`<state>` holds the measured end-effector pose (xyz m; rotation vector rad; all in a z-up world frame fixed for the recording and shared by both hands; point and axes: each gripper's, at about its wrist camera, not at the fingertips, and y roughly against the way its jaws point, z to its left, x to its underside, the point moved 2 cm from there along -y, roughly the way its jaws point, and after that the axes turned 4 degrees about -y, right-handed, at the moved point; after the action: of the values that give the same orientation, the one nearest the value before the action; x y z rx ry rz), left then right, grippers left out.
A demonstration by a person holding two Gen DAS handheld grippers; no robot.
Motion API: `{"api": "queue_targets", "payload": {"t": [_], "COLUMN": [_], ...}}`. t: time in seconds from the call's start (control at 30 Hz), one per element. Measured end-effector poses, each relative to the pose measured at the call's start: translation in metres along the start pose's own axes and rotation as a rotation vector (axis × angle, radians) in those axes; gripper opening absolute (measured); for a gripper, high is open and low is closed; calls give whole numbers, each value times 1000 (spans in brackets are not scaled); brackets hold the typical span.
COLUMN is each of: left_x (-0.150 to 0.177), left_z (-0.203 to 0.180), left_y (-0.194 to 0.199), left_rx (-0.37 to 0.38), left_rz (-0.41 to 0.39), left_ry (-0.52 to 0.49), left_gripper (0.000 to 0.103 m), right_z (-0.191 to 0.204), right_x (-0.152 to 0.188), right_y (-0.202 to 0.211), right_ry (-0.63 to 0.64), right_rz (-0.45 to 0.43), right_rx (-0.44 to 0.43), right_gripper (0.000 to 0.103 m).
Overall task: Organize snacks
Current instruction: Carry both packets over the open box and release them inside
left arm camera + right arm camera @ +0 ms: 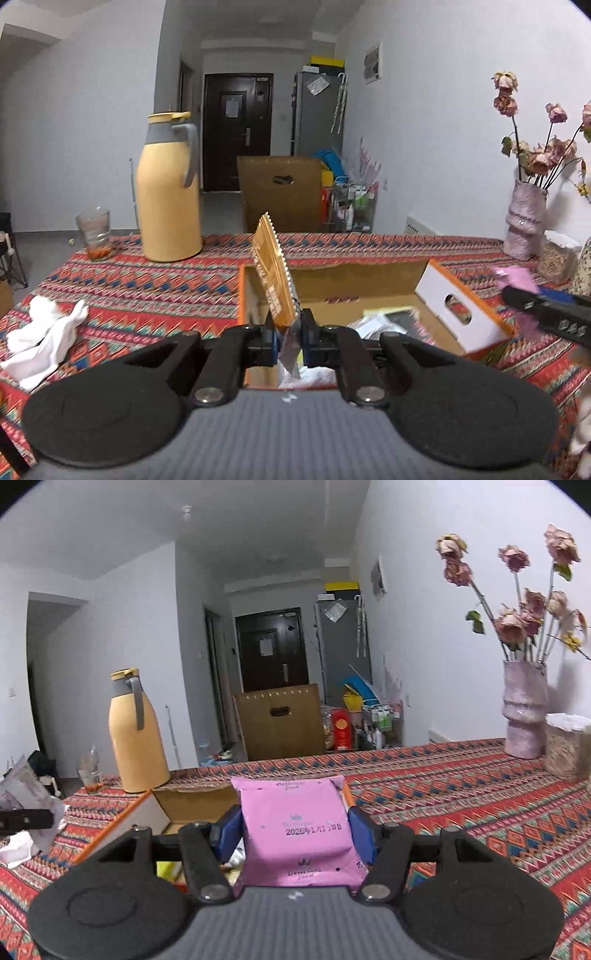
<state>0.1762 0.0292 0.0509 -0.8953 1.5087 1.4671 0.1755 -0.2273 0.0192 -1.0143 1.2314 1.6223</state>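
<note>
Snacks: I am gripping two, frame centre.
Left gripper [287,338]: pinching orange packet [275,278] tight.
Right gripper [295,836]: clamping pink packet [297,830].

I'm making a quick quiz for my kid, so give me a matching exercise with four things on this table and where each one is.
1 pink snack pack
2 orange sachet
3 yellow thermos
4 pink vase

A far right of table
B in right gripper
C beside drinking glass
D in left gripper, over cardboard box

Pairs: 1-B, 2-D, 3-C, 4-A

Box [332,288] top open w/ room inside; thermos [168,192] stands back-left.
</note>
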Motion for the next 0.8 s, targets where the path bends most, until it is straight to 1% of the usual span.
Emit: {"api": "queue_targets", "payload": {"t": [0.17,0.3,0.47,0.57,0.8], "left_x": [-14,-19,-20,-14,-3], "left_z": [-15,-20,-24,-22,-17], "left_y": [-21,-39,-61,-67,-85], "left_rx": [14,17,13,5,3], "left_rz": [-13,-20,-24,-26,27], "left_ry": [3,29,44,50,62], "left_gripper": [12,12,12,12,12], "right_z": [14,20,20,22,24], "right_x": [-8,-9,6,13,23], "right_y": [-26,-48,-70,-75,-86], "right_ry": [27,46,49,66,88], "right_rz": [16,30,59,84,131], "right_rx": [-25,-31,-33,-44,-22], "right_gripper": [60,60,60,60,60]}}
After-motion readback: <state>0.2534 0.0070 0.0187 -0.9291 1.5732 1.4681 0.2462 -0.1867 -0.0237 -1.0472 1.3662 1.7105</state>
